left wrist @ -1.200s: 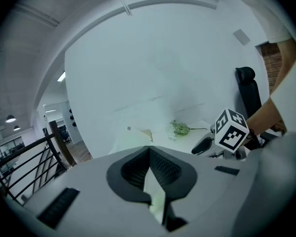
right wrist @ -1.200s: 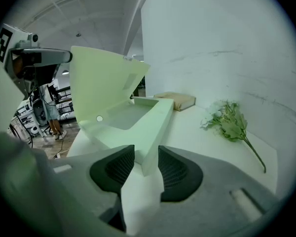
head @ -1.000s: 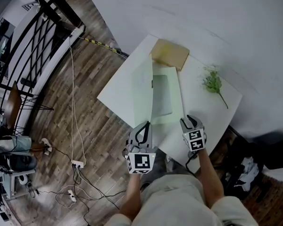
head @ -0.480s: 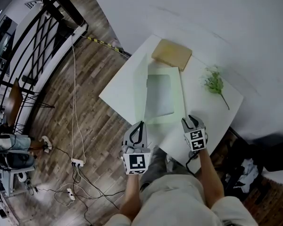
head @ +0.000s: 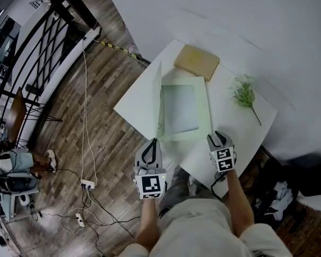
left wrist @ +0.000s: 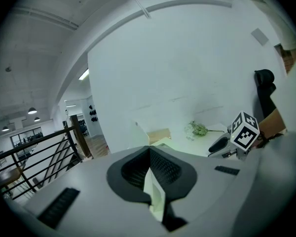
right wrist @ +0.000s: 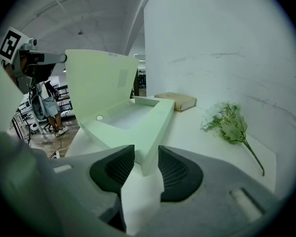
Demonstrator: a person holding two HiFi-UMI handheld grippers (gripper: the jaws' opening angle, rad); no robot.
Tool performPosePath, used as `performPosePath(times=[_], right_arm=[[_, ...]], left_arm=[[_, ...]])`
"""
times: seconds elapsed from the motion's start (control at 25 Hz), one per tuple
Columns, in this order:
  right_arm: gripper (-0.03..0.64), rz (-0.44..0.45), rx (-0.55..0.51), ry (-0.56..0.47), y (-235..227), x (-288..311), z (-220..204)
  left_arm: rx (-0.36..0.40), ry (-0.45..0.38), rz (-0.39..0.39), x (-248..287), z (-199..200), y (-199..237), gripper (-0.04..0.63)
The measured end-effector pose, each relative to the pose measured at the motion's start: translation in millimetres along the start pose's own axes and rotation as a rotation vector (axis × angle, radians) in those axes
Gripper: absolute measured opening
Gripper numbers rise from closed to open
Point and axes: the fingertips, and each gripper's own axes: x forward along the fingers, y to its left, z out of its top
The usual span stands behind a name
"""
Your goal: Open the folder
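Jaws together on the left gripper, pinching the thin lower edge of the cover of the folder. Jaws of the right gripper closed on the near corner of the base, pads pressed against both its sides.

Pale green throughout, that folder. Base flat near the middle of the white table. Cover raised on edge along the base's left side, roughly upright: edge-on from the head view, a broad sheet from the right gripper view. Inside the base, a shallow recess with a small round hole near the hinge side.

Just beyond the base's far edge, a tan block lying flat near the table's far corner; touching or not, unclear. To the right, a green sprig with pale blossoms, stem pointing toward the near right edge, well apart from folder and block. One long side of the table along a plain white wall.

Below and to the left, wood-plank floor in mixed browns. Across it, a pale cable running down to a power strip, darker leads tangled beside it. Farther left, a black metal railing with crossed bars. Past it, in the left gripper view, an open hall with ceiling lamps. In the right gripper view, a person's legs on that floor, beyond the table's left side.
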Motion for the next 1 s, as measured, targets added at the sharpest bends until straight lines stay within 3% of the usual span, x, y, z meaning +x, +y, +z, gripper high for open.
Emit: performPosePath(times=[1.0], right_arm=[[0.146,-0.005,-0.017,-0.001,3.0,-1.5,5.0]], left_arm=[[-0.018,0.023,0.004,-4.4,-7.2,4.3,0.002]])
